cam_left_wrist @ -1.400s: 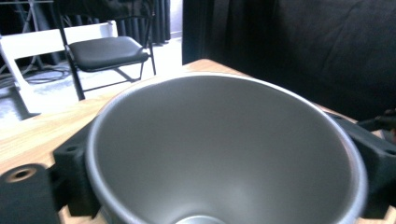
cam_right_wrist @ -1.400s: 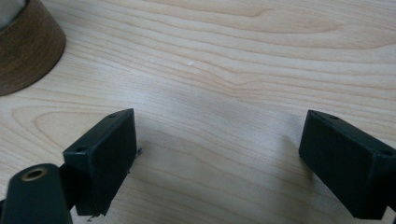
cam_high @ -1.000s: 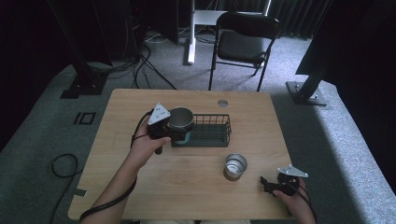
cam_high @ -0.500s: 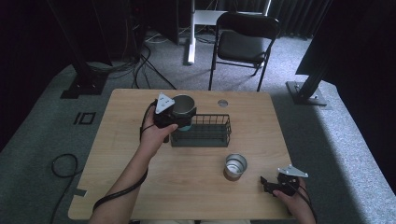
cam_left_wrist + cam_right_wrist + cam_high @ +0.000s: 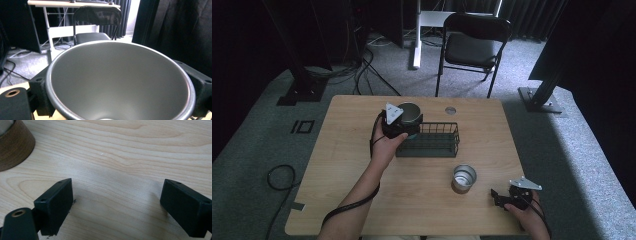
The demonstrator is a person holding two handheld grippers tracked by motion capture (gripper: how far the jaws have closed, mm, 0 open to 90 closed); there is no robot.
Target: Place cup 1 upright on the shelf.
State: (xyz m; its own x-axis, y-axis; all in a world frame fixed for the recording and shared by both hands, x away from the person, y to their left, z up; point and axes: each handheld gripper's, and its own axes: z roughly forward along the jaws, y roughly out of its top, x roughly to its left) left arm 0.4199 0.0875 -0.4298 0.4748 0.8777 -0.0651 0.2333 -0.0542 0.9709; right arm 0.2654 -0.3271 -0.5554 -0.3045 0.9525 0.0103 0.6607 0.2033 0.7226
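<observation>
My left gripper [image 5: 404, 125] is shut on a grey metal cup [image 5: 410, 113] and holds it upright at the far left corner of the black wire basket [image 5: 434, 141]. In the left gripper view the cup's empty inside [image 5: 120, 80] sits between the two jaws, whose pads [image 5: 40, 96] press on its sides. A second metal cup [image 5: 463, 177] stands on the table in front of the basket. My right gripper [image 5: 498, 197] rests open near the front right edge, its jaws [image 5: 117, 205] wide apart over bare wood. That second cup's base [image 5: 12, 145] shows at the top left of the right gripper view.
The wooden table [image 5: 347, 165] has a small round grommet [image 5: 450, 110] near its far edge. A black folding chair [image 5: 474, 45] stands beyond the table. Cables [image 5: 279, 177] lie on the grey floor at the left.
My left gripper has carried the cup away from me and a little higher, to the basket's far left corner. The right gripper has stayed still.
</observation>
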